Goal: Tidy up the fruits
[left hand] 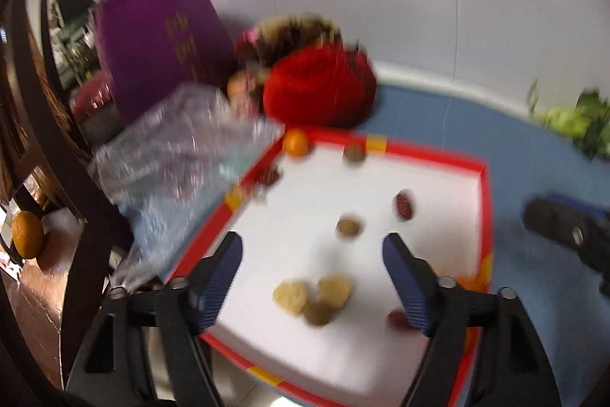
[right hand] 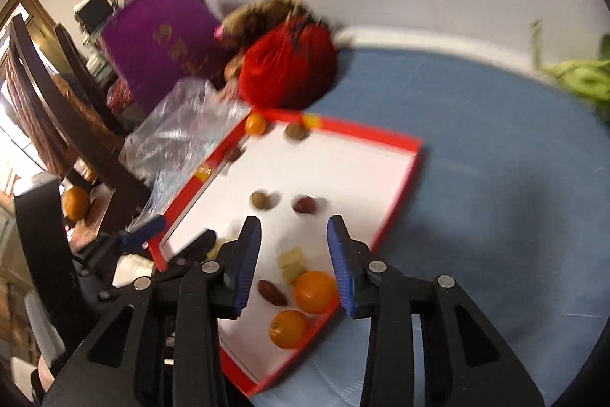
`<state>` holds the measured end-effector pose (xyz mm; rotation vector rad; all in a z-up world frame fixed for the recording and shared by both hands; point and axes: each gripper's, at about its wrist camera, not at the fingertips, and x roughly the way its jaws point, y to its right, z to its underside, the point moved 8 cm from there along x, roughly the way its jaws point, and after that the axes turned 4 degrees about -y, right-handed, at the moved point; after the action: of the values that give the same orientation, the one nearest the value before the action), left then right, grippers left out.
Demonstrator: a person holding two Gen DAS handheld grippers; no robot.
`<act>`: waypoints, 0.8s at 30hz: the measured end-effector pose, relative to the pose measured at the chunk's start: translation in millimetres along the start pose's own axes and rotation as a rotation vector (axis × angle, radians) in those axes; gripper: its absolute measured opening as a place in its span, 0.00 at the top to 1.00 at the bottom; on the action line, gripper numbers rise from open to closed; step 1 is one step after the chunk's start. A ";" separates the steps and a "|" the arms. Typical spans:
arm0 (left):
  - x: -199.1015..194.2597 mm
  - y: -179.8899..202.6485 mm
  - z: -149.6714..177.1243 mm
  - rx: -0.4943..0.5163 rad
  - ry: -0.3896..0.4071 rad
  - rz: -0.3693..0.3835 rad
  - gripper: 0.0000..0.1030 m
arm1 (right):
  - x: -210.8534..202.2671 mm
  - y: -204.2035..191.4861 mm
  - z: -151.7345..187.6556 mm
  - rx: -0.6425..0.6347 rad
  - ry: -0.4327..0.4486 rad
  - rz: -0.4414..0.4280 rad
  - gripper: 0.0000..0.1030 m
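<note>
Left gripper (left hand: 312, 266) spread wide and right gripper (right hand: 294, 246) partly open, both empty. Small tangerines (right hand: 315, 287) lie beneath the right fingertips, walnuts (left hand: 290, 295) under the left, in the red-rimmed tray (right hand: 404, 178). Tangerines probably light, soft-skinned: grip across the middle, gently; walnuts hard, apt to roll.

A shallow tray (right hand: 381, 136) with a red rim and a white floor is laid flat on a blue surface, and the fruits are scattered loosely inside it. A small orange (right hand: 255, 123) is lodged in the far left corner with a brown walnut (right hand: 296, 131) just to its right, while another walnut (right hand: 260, 199) and a dark red date (right hand: 304, 205) are seen side by side near the middle. At the near edge two oranges (right hand: 315, 291) are grouped close together, with a second date (right hand: 272, 292) just to their left and pale yellowish pieces (right hand: 291, 264) just beyond them.
</note>
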<state>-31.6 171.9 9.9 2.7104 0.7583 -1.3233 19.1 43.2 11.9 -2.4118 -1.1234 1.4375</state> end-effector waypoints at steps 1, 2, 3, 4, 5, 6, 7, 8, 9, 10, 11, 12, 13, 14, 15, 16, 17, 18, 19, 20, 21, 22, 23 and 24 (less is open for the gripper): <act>-6.5 4.1 -5.8 -0.005 0.027 0.012 0.19 | -10.8 2.9 -0.3 -0.009 0.026 0.027 0.66; -11.3 7.4 -9.8 -0.006 0.043 0.018 0.14 | -23.8 5.8 1.3 -0.026 0.054 0.058 0.64; -17.4 12.1 -14.1 -0.004 0.061 0.018 0.11 | -38.4 8.6 4.2 -0.048 0.083 0.096 0.60; -22.4 16.1 -17.0 0.002 0.075 0.010 0.11 | -49.1 10.7 6.0 -0.063 0.106 0.128 0.57; -27.8 19.0 -19.5 0.009 0.091 -0.006 0.11 | -62.1 14.2 9.3 -0.072 0.130 0.157 0.56; -35.2 22.4 -21.4 0.020 0.112 -0.028 0.10 | -75.6 18.4 13.5 -0.070 0.154 0.176 0.55; -40.9 24.6 -21.7 0.027 0.128 -0.036 0.10 | -84.9 21.4 17.2 -0.060 0.169 0.180 0.53; -45.2 25.7 -21.7 0.030 0.140 -0.035 0.10 | -93.4 24.3 21.5 -0.044 0.181 0.177 0.52; -51.6 26.6 -20.9 0.025 0.153 -0.032 0.09 | -102.3 27.0 27.6 -0.026 0.196 0.166 0.52; -56.7 26.7 -18.7 0.017 0.160 -0.026 0.09 | -105.2 27.8 30.2 -0.022 0.202 0.159 0.52; -60.9 25.5 -15.7 0.011 0.160 -0.013 0.09 | -108.4 26.1 35.6 -0.021 0.207 0.156 0.52; -64.6 23.9 -11.8 0.007 0.152 -0.002 0.09 | -108.9 24.3 39.0 -0.027 0.206 0.155 0.52; -68.6 19.8 -5.2 -0.003 0.136 0.003 0.09 | -107.7 20.0 42.7 -0.035 0.200 0.152 0.52; -72.0 17.0 -0.1 -0.012 0.131 0.000 0.09 | -105.4 13.8 47.3 -0.043 0.195 0.143 0.52; -76.7 10.8 6.9 -0.028 0.131 -0.011 0.09 | -102.5 4.1 52.6 -0.061 0.194 0.132 0.52; -81.6 7.0 13.2 -0.043 0.132 -0.024 0.09 | -100.5 -2.5 56.9 -0.074 0.197 0.132 0.52; -85.3 1.0 19.5 -0.057 0.131 -0.036 0.09 | -97.5 -13.8 60.8 -0.105 0.200 0.136 0.52; -88.3 -6.6 26.5 -0.073 0.124 -0.049 0.09 | -96.6 -22.0 64.5 -0.131 0.203 0.143 0.52; -90.1 -10.6 30.7 -0.079 0.119 -0.057 0.09 | -94.8 -30.3 67.2 -0.161 0.205 0.152 0.52; -92.6 -18.4 36.8 -0.085 0.111 -0.080 0.09 | -93.0 -40.2 69.5 -0.189 0.207 0.156 0.52; -94.3 -25.5 40.9 -0.090 0.109 -0.101 0.09 | -92.2 -45.8 72.0 -0.197 0.208 0.151 0.52; -95.5 -30.6 43.8 -0.095 0.109 -0.112 0.09 | -92.4 -50.3 73.9 -0.198 0.212 0.139 0.52; -99.2 -38.2 48.6 -0.104 0.108 -0.129 0.09 | -93.0 -54.9 75.2 -0.193 0.218 0.126 0.52; -102.2 -43.1 52.2 -0.112 0.104 -0.139 0.09 | -93.9 -57.9 76.1 -0.194 0.222 0.122 0.52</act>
<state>-141.9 155.5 61.0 2.6984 1.0152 -1.1325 -98.4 4.4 63.3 -2.7345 -1.1274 1.0988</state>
